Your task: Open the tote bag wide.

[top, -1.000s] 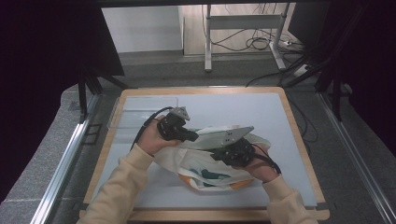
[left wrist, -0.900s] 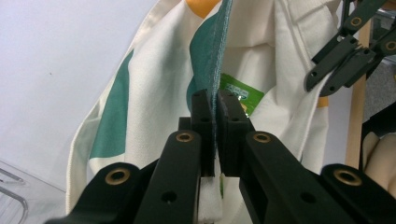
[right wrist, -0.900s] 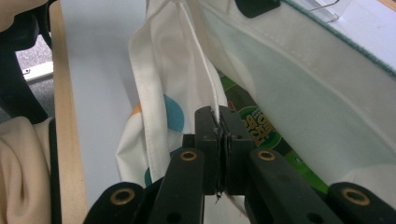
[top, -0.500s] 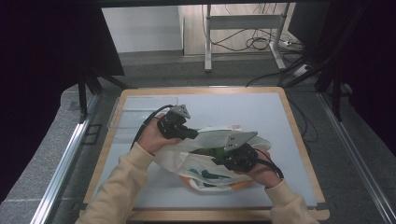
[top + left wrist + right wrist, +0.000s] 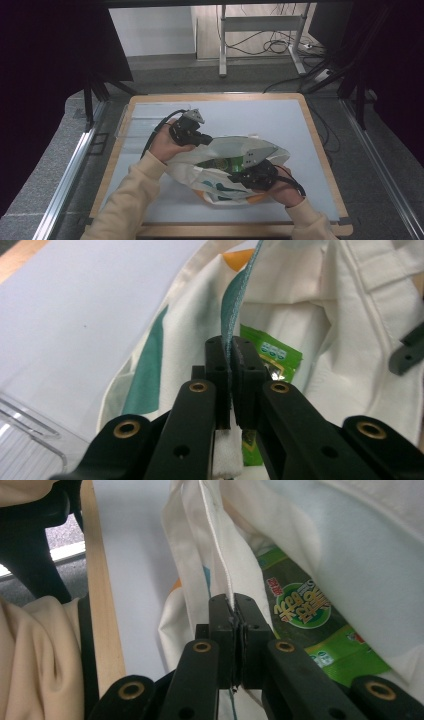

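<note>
Packet (image 5: 225,163) inside bag (image 5: 220,186) — bag on table (image 5: 280,120), near front edge.

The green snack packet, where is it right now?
The green snack packet lies inside the open cloth bag, near the table's front edge in the high view, between the left gripper and right gripper, which each pinch the bag's rim.

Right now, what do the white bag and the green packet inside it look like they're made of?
The tote bag looks like matte woven cotton or canvas: soft folds, stitched hems and printed teal and orange patches. The green packet looks like glossy plastic film: it catches light and carries sharp printed labels. Both grippers, left gripper and right gripper, pinch the bag's fabric edge.
</note>
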`<state>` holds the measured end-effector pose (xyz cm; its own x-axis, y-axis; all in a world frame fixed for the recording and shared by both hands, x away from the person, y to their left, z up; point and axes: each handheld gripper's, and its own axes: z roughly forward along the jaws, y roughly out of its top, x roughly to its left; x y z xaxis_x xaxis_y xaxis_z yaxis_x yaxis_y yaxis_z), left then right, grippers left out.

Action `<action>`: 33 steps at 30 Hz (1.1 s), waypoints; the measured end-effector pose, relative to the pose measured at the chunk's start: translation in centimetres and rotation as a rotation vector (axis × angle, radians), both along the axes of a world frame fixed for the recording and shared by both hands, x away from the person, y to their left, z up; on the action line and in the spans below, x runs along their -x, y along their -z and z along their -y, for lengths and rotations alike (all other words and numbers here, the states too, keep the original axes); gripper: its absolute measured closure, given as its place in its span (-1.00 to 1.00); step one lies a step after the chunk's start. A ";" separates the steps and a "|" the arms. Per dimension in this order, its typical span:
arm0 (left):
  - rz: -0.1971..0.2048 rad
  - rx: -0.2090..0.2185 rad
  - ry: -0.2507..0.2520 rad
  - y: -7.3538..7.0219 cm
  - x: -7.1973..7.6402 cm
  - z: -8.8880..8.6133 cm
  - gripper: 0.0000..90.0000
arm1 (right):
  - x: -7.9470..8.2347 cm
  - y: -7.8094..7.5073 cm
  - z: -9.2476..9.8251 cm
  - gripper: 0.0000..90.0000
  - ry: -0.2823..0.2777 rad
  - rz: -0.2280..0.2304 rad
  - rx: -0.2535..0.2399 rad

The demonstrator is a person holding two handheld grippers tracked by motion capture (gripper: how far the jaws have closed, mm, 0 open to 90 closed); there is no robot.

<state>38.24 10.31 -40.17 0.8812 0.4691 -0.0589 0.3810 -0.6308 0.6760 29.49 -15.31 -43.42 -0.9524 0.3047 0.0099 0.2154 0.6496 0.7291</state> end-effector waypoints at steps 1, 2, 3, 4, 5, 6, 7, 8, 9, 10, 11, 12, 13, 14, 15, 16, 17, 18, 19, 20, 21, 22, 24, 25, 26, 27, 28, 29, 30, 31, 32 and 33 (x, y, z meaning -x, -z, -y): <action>0.004 0.002 -0.009 0.0 -0.1 0.0 0.95 | 0.0 0.1 0.0 0.92 -0.003 -0.001 0.001; 0.003 0.001 -0.011 0.0 -0.2 0.0 0.95 | 0.1 0.2 0.1 0.92 -0.003 -0.005 0.001; 0.004 0.000 -0.017 0.1 -0.3 0.0 0.95 | 0.1 0.2 0.1 0.92 -0.004 -0.007 0.000; 0.003 -0.003 -0.019 0.0 -0.4 0.0 0.95 | 0.2 0.3 0.1 0.92 -0.006 -0.013 -0.001; 0.005 -0.003 -0.026 0.0 -0.5 0.0 0.95 | 0.3 0.4 0.2 0.92 -0.009 -0.015 -0.001; 0.006 -0.005 -0.029 0.0 -0.6 0.1 0.95 | 0.4 0.4 0.2 0.92 -0.011 -0.018 0.001; 0.007 -0.010 -0.034 0.0 -0.7 0.1 0.95 | 0.5 0.5 0.1 0.92 -0.014 -0.023 0.003; 0.008 -0.014 -0.038 -0.1 -0.8 0.1 0.95 | 0.6 0.6 0.1 0.92 -0.018 -0.026 0.005; 0.008 -0.017 -0.046 -0.1 -1.0 0.0 0.95 | 0.8 0.6 0.1 0.92 -0.020 -0.029 0.010; 0.007 -0.017 -0.051 -0.1 -1.2 0.0 0.95 | 1.0 0.6 0.1 0.92 -0.024 -0.031 0.010; 0.006 -0.016 -0.058 0.0 -1.4 0.0 0.95 | 1.1 0.7 0.1 0.92 -0.026 -0.032 0.011; 0.005 -0.014 -0.064 0.0 -1.5 -0.1 0.95 | 1.2 0.8 0.1 0.92 -0.028 -0.031 0.012; 0.006 -0.009 -0.073 0.1 -1.7 -0.1 0.95 | 1.3 0.8 0.1 0.92 -0.027 -0.034 0.013; 0.005 -0.004 -0.081 0.2 -1.8 -0.1 0.95 | 1.3 1.0 0.2 0.92 -0.030 -0.037 0.010; 0.004 -0.002 -0.085 0.2 -1.9 -0.1 0.95 | 1.4 1.0 0.3 0.92 -0.028 -0.047 0.008; 0.006 -0.002 -0.089 0.2 -1.9 -0.1 0.95 | 1.5 1.1 0.3 0.92 -0.032 -0.048 0.008; 0.008 -0.001 -0.092 0.3 -2.0 -0.1 0.95 | 1.6 1.1 0.4 0.92 -0.033 -0.051 0.007; 0.008 -0.001 -0.094 0.3 -2.1 -0.1 0.95 | 1.6 1.2 0.4 0.92 -0.038 -0.051 0.003; 0.007 0.000 -0.102 0.3 -2.2 -0.1 0.95 | 1.8 1.2 0.4 0.92 -0.037 -0.057 0.003; 0.007 0.004 -0.110 0.3 -2.3 -0.1 0.95 | 1.9 1.2 0.4 0.92 -0.041 -0.059 0.002; 0.007 0.004 -0.115 0.3 -2.4 -0.1 0.95 | 2.0 1.3 0.4 0.92 -0.043 -0.063 0.001; 0.007 0.003 -0.119 0.3 -2.5 -0.1 0.95 | 2.1 1.4 0.4 0.92 -0.044 -0.068 0.003; 0.004 0.000 -0.129 0.4 -2.8 -0.1 0.95 | 2.3 1.6 0.3 0.92 -0.050 -0.073 0.008; 0.005 0.002 -0.139 0.5 -3.0 -0.1 0.95 | 2.4 1.7 0.3 0.92 -0.054 -0.074 0.014; 0.006 0.002 -0.143 0.5 -3.1 -0.1 0.95 | 2.5 1.9 0.2 0.92 -0.059 -0.077 0.019; 0.009 0.001 -0.151 0.6 -3.2 -0.1 0.95 | 2.6 2.0 0.2 0.92 -0.061 -0.079 0.022; 0.010 0.001 -0.156 0.7 -3.3 -0.1 0.95 | 2.8 2.3 0.2 0.92 -0.064 -0.084 0.027; 0.011 0.002 -0.161 0.7 -3.4 -0.1 0.95 | 2.9 2.4 0.1 0.92 -0.067 -0.086 0.030; 0.008 0.005 -0.166 0.8 -3.6 -0.1 0.95 | 2.9 2.6 0.1 0.92 -0.068 -0.090 0.033; 0.005 0.006 -0.171 0.8 -3.7 -0.2 0.95 | 3.0 2.7 0.1 0.92 -0.067 -0.096 0.034; 0.005 0.006 -0.174 0.9 -3.8 -0.2 0.95 | 3.0 2.8 0.1 0.92 -0.069 -0.099 0.036; 0.002 0.009 -0.180 0.9 -3.9 -0.3 0.95 | 3.1 3.0 0.1 0.92 -0.072 -0.101 0.039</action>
<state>42.17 10.57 -41.09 0.7833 0.6185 -0.0625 0.4858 -0.5463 0.6823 26.42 -15.43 -46.38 -0.9666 0.2376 0.0962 0.2381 0.6932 0.6802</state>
